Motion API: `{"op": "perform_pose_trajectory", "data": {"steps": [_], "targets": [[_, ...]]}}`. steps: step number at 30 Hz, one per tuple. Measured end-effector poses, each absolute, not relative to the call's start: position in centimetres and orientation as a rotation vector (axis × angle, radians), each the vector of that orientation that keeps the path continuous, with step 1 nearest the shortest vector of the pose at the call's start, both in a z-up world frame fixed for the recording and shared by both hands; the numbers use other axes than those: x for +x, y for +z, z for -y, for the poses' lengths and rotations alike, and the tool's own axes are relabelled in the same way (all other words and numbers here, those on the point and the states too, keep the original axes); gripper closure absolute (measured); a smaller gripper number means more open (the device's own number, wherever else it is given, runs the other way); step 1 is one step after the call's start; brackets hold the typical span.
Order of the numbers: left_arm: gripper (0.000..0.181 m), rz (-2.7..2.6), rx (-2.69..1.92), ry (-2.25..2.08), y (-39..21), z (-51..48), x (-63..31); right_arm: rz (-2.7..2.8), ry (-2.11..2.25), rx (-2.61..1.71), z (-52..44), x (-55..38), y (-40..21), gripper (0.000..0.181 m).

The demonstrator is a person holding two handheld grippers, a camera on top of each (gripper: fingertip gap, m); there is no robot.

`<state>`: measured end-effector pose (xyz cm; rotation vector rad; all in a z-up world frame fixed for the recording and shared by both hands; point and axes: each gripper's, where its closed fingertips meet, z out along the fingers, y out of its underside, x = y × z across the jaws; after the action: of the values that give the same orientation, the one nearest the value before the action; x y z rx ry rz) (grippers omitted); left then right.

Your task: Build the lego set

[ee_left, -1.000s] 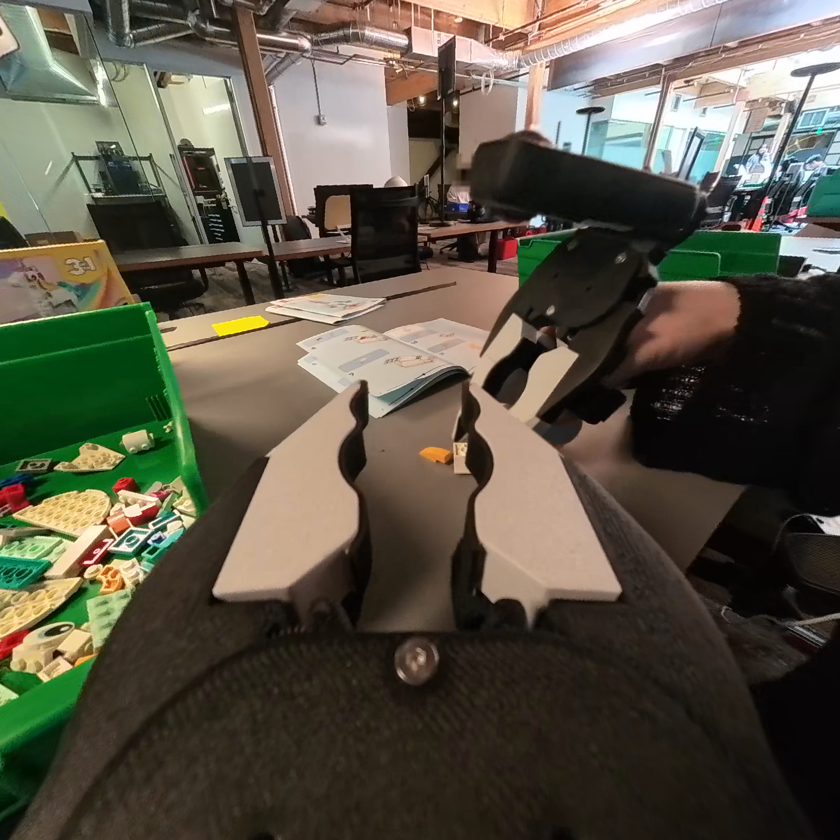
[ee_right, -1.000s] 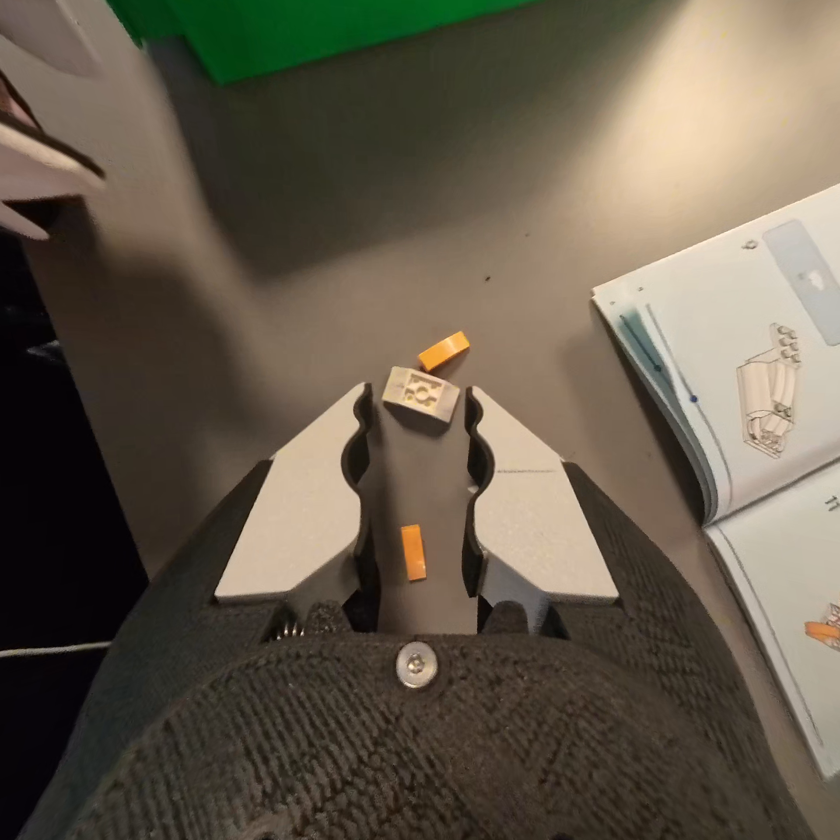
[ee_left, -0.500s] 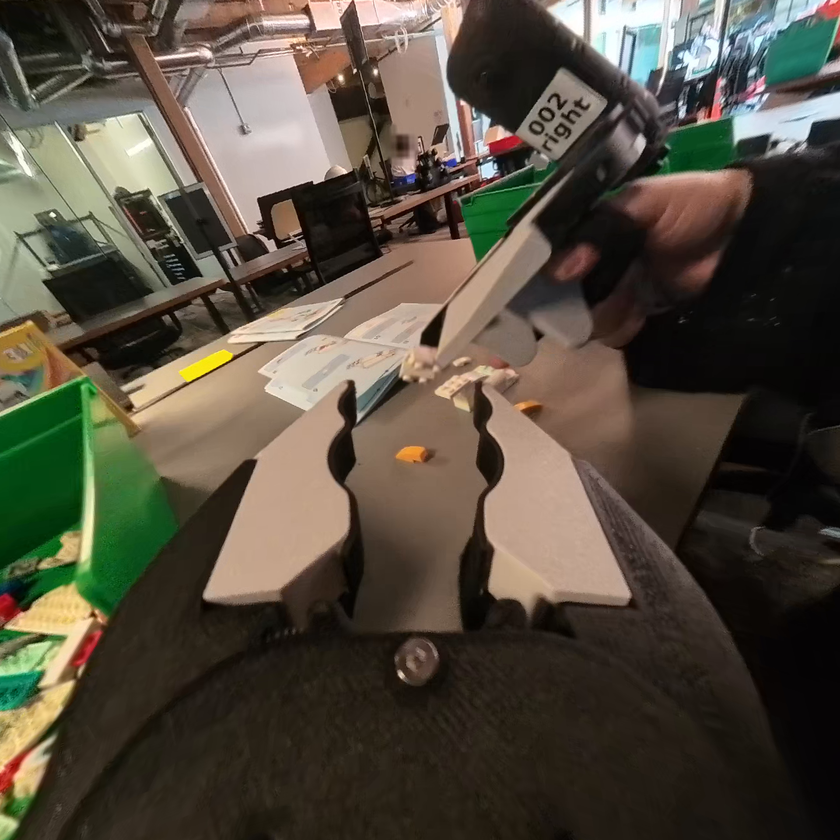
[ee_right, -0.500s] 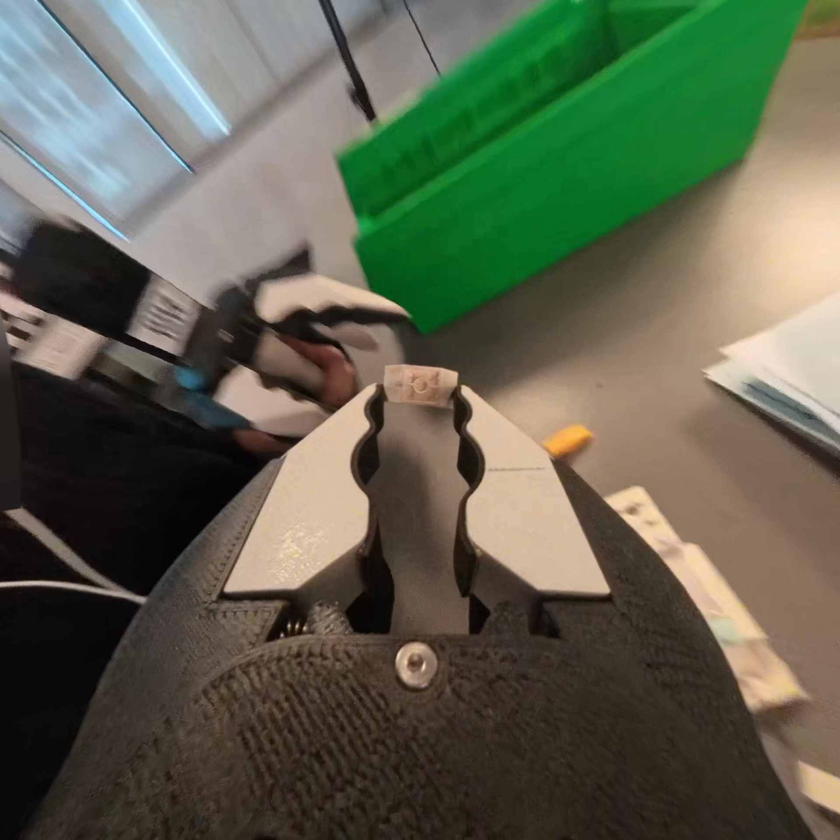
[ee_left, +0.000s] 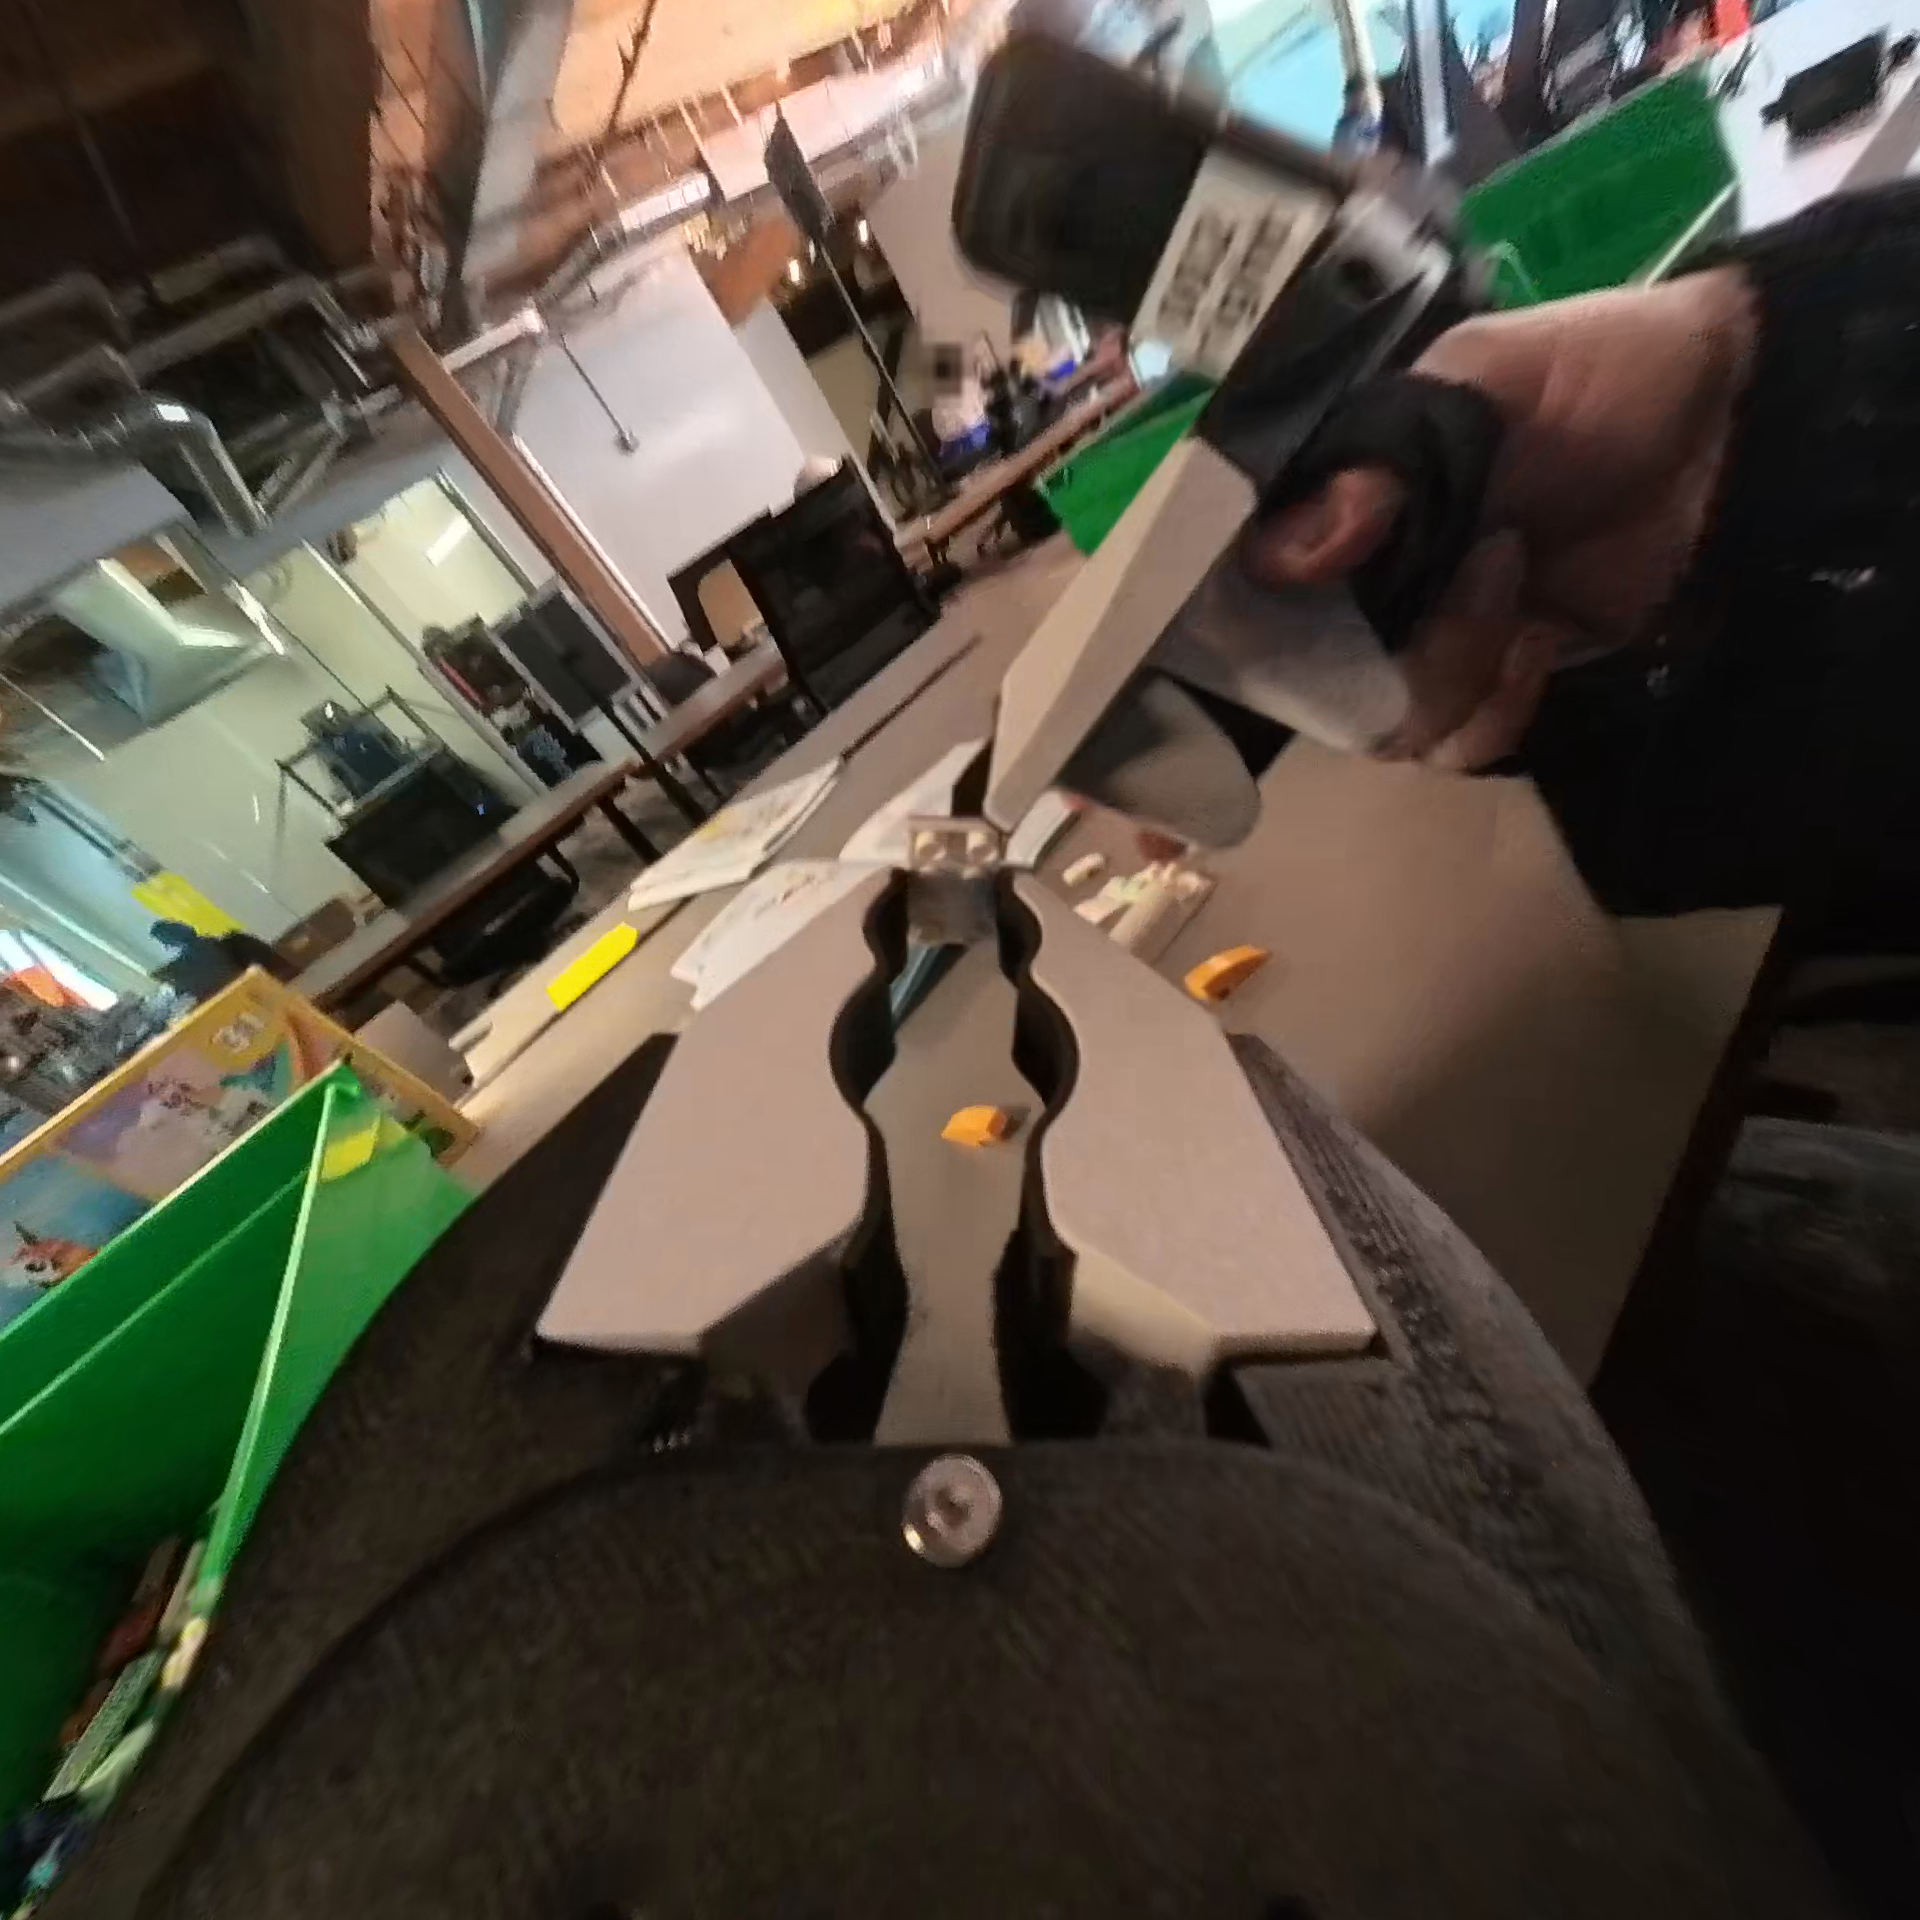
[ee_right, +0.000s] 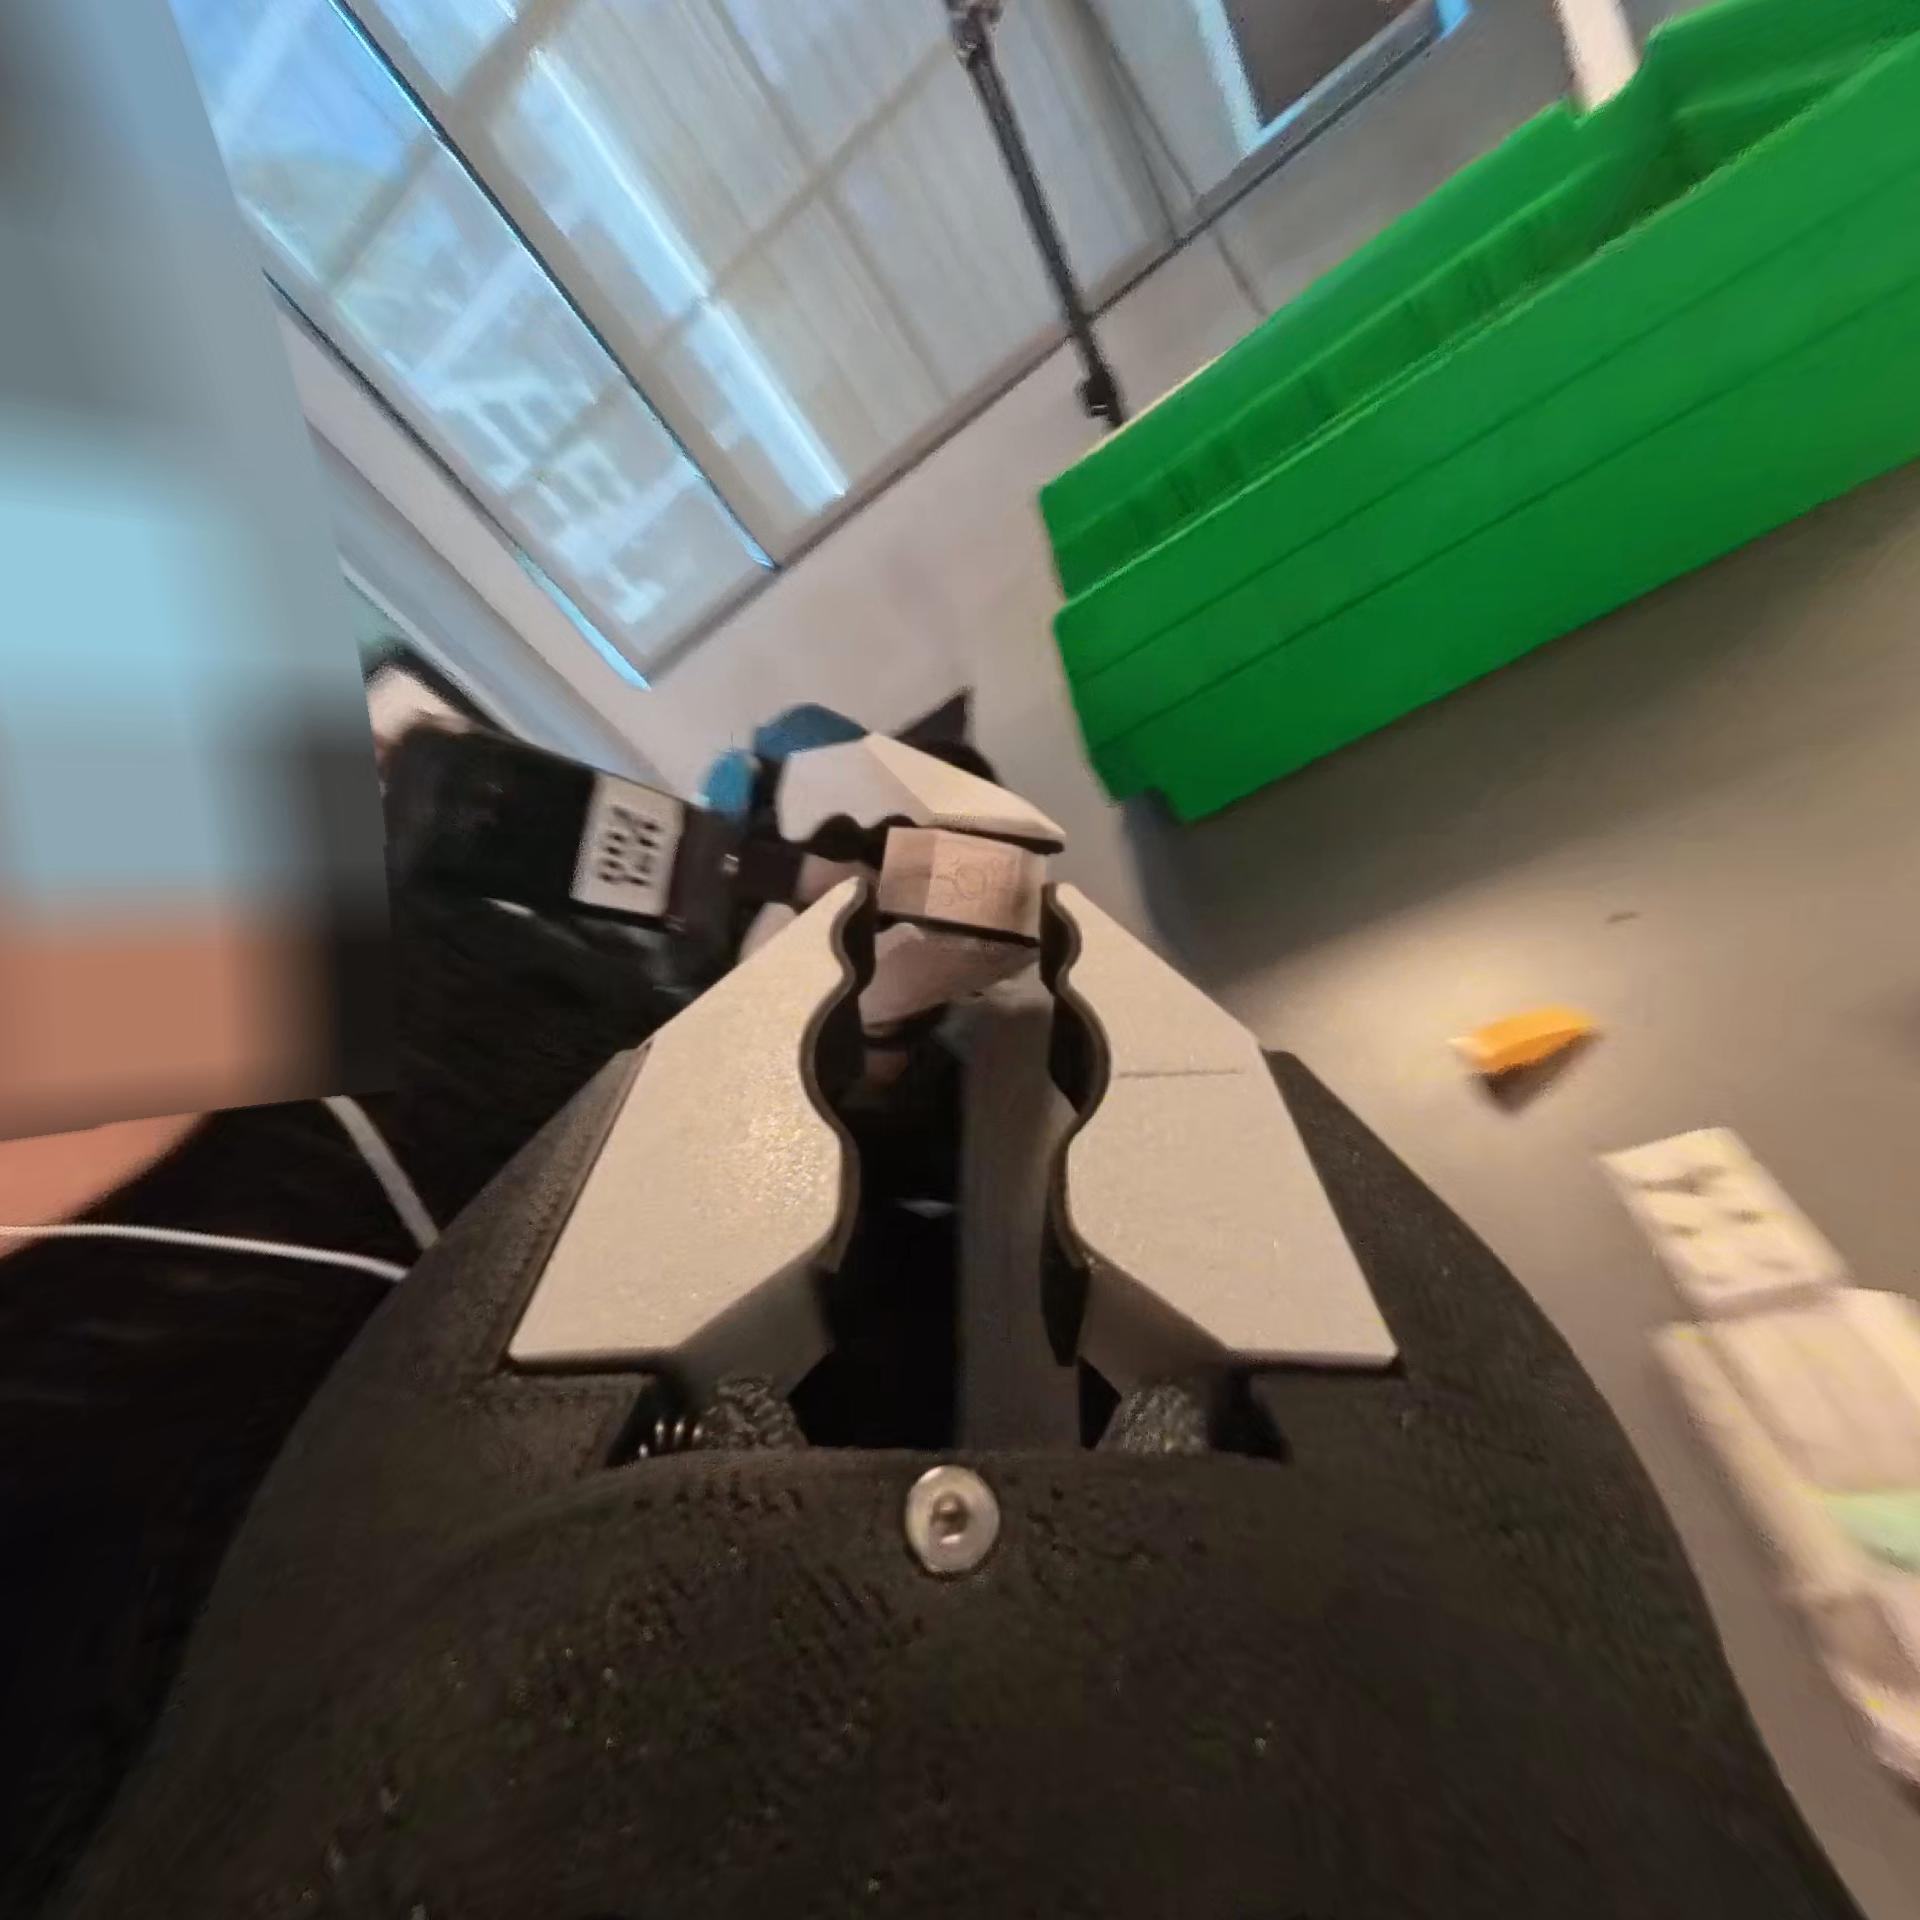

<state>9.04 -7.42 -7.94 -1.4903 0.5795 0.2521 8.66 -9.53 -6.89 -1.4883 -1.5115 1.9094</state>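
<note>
Brick: grey lego brick (ee_right: 958, 886) pinched at the tips of the right gripper (ee_right: 951, 902), held off the bench (ee_right: 1558, 862).
Left gripper (ee_left: 948, 896): fingers narrowed on the same brick from the opposite side.
Loose pieces: orange slope (ee_left: 975, 1125) on the bench between the left fingers; another orange piece (ee_right: 1525, 1036) right of the right fingers.

Both grippers share one build: the left gripper (ee_left: 951, 883) and right gripper (ee_right: 956, 899) have pale grey angular fingers (ee_left: 727, 1174) with wavy inner edges, a textured black housing and a silver screw (ee_left: 951, 1522) just below the fingers. A black knit sleeve (ee_left: 1818, 499) covers the arm behind the right gripper.
</note>
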Motion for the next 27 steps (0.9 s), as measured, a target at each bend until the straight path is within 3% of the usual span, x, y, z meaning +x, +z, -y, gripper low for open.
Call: {"op": "perform_pose_trajectory", "data": {"steps": [3,12,16,26,27], "targets": [[0.166,-0.597,-1.64,0.222,-9.6,6.8,8.5,1.599,1.454,-1.376,7.5,8.5,-7.7,0.138],[0.166,-0.651,-1.765,0.281,-11.7,5.9,9.1,1.711,1.005,-1.382,7.4,8.4,-9.8,0.16],[0.166,-0.637,-1.735,0.237,-11.3,6.3,9.3,1.682,0.969,-1.411,6.4,8.8,-10.3,0.174],[0.178,-0.595,-1.599,0.003,-9.1,7.6,10.7,1.622,1.41,-1.431,7.0,9.4,-9.1,0.177],[0.17,-0.569,-1.546,-0.084,-8.2,8.1,11.1,1.608,1.478,-1.41,7.1,9.5,-8.6,0.177]]}}
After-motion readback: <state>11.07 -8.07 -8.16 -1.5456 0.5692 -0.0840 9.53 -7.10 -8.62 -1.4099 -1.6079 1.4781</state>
